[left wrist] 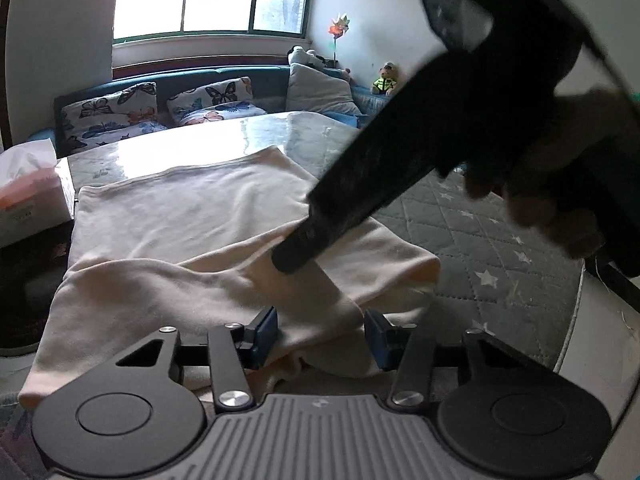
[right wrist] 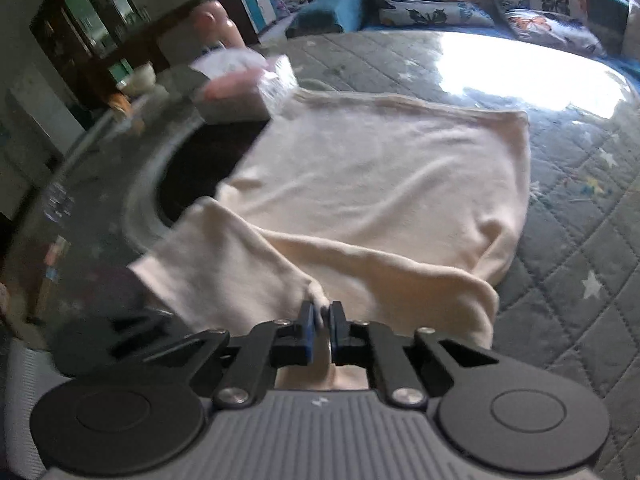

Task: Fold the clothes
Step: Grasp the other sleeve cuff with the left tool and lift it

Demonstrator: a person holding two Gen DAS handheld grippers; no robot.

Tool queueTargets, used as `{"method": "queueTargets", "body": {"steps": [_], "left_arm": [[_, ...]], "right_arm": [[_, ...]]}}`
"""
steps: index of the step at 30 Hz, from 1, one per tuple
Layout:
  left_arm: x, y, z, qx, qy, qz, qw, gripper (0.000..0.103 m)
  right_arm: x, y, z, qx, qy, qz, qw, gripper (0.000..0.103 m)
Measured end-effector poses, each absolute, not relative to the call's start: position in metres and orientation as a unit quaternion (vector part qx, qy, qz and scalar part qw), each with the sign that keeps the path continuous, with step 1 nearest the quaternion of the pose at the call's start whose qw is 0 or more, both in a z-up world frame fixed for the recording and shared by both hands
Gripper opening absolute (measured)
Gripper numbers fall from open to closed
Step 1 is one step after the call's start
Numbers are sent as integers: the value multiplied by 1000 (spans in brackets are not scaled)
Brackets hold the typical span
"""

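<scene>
While the right gripper [right wrist: 323, 316] pinches a small fold of the cream garment [right wrist: 372, 184] at its near edge, the left gripper [left wrist: 320, 336] stands partly open astride another near fold, pads not pressing. Beyond, the garment lies spread on the quilted star-patterned table cover [right wrist: 580, 248], a tissue box [left wrist: 30, 196] beside its far left corner.

Each tool is matte black: the left tool [left wrist: 320, 340] and right tool [right wrist: 323, 326] have two round discs, a ribbed grey centre plate, silver screws and linked arms. Their fingers [left wrist: 266, 330] carry blue pads. A bare hand [left wrist: 560, 184] shows, no sleeve visible.
</scene>
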State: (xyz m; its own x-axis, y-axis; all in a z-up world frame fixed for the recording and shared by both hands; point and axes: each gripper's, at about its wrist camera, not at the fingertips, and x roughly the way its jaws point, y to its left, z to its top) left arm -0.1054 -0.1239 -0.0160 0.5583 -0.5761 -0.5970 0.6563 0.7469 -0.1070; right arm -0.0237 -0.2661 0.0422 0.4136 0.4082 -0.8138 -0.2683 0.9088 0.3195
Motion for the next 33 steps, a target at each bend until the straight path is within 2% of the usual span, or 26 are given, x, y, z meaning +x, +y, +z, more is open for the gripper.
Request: {"method": "queueTargets", "body": {"steps": [7, 9, 11, 12, 13, 14, 16, 20, 27, 33], "left_arm": [[-96, -117, -8, 14, 323, -317, 891, 54], [-92, -106, -6, -9, 327, -304, 895, 51], [-88, -93, -2, -33, 328, -300, 895, 23], [-88, -84, 0, -44, 326, -301, 895, 20], [-88, -75, 3, -53, 321, -301, 897, 15], [-88, -66, 7, -57, 315, -297, 899, 13], [-86, -47, 12, -63, 306, -278, 908, 12], [-79, -2, 24, -89, 284, -226, 927, 11], [-73, 58, 51, -136, 235, -169, 947, 11], [-72, 69, 51, -139, 239, -160, 948, 11]], "right_arm": [[-20, -249, 61, 123, 506, 247, 817, 6], [-21, -242, 63, 126, 508, 258, 812, 6], [-20, -236, 65, 128, 507, 268, 809, 7], [-20, -234, 66, 131, 503, 275, 809, 7], [-19, -234, 69, 136, 496, 279, 811, 12], [-18, -235, 72, 140, 487, 280, 815, 18], [-16, -237, 78, 145, 469, 278, 825, 24], [-11, -239, 83, 119, 448, 246, 851, 25], [-20, -193, 52, -28, 449, 225, 864, 25], [-32, -144, 42, -132, 416, 249, 865, 22]]}}
